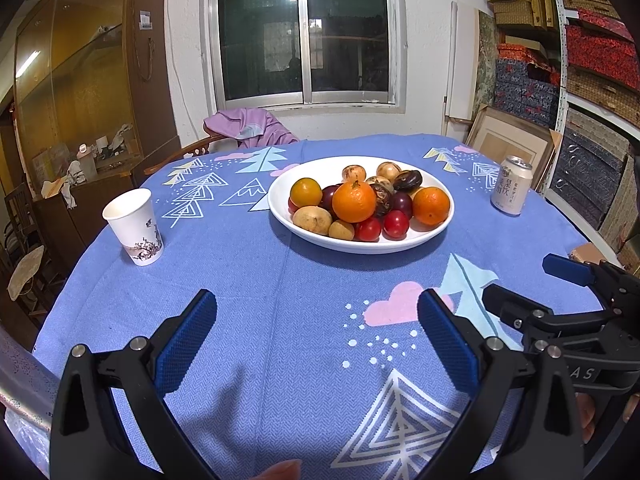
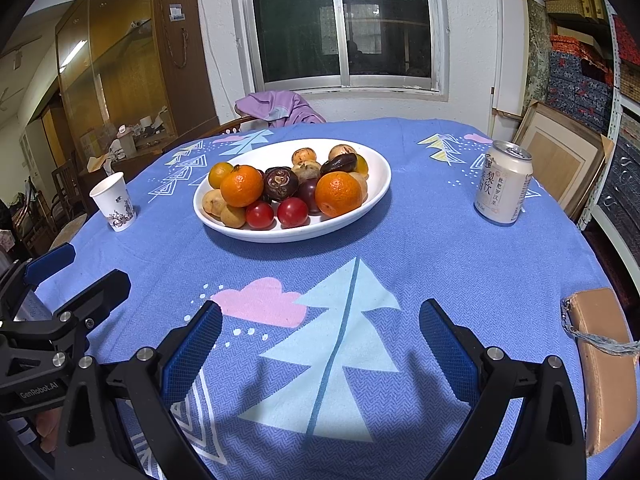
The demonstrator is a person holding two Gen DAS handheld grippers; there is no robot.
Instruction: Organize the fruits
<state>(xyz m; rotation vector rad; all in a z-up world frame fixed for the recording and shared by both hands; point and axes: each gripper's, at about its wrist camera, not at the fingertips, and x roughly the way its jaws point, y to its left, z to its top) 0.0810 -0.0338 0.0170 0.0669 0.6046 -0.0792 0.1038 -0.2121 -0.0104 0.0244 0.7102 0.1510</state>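
Note:
A white oval plate (image 1: pixel 404 242) (image 2: pixel 372 196) sits mid-table, heaped with fruit: two oranges (image 1: pixel 354 201) (image 2: pixel 338 193), red cherry tomatoes (image 1: pixel 396 224) (image 2: pixel 292 212), yellow-brown fruits (image 1: pixel 312 219) and dark wrinkled ones (image 2: pixel 281 183). My left gripper (image 1: pixel 318 328) hovers open over the blue cloth, well short of the plate, with nothing between its fingers. My right gripper (image 2: pixel 320 336) is also open and empty, nearer the table's front. Each gripper shows at the edge of the other's view.
A paper cup (image 1: pixel 134 227) (image 2: pixel 113 202) stands at the left of the blue patterned tablecloth (image 1: pixel 256 288). A drink can (image 1: pixel 513 185) (image 2: pixel 502 183) stands at the right. A tan pouch (image 2: pixel 604 364) lies by the right table edge. A chair with a purple garment (image 1: pixel 250 127) stands behind.

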